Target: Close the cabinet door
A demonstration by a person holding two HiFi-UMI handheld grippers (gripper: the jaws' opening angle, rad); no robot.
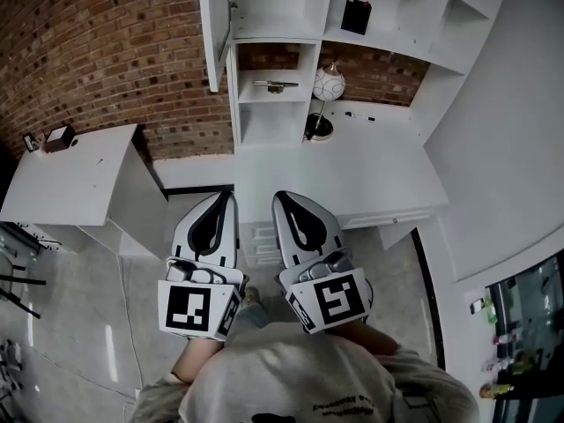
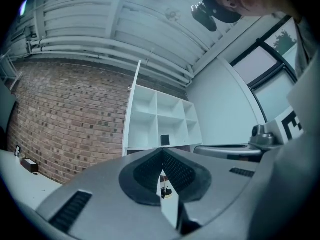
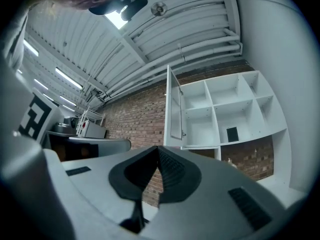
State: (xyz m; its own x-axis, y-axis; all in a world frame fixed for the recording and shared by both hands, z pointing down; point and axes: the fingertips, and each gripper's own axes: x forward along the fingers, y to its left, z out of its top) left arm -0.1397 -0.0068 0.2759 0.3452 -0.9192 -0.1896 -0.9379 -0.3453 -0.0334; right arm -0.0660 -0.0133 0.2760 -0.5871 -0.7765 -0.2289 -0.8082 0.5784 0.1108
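Note:
A white wall cabinet (image 1: 280, 7) of open cubbies hangs on the brick wall above a desk. Its door (image 1: 214, 26) at the left stands wide open, swung out edge-on toward me. The door (image 2: 133, 109) is a thin white edge in the left gripper view and a panel (image 3: 174, 104) in the right gripper view. My left gripper (image 1: 226, 197) and right gripper (image 1: 278, 197) are side by side low in the head view, pointing at the cabinet and well short of it. Both are shut with nothing between the jaws, seen also at the left gripper (image 2: 161, 152) and right gripper (image 3: 158, 148).
A white desk (image 1: 370, 170) runs under the cabinet, with a white ball-shaped object (image 1: 329, 84) and a dark round base (image 1: 318, 128) on it. A black box (image 1: 356, 14) sits in one cubby. A white side table (image 1: 70, 179) with a small device (image 1: 58, 137) stands left.

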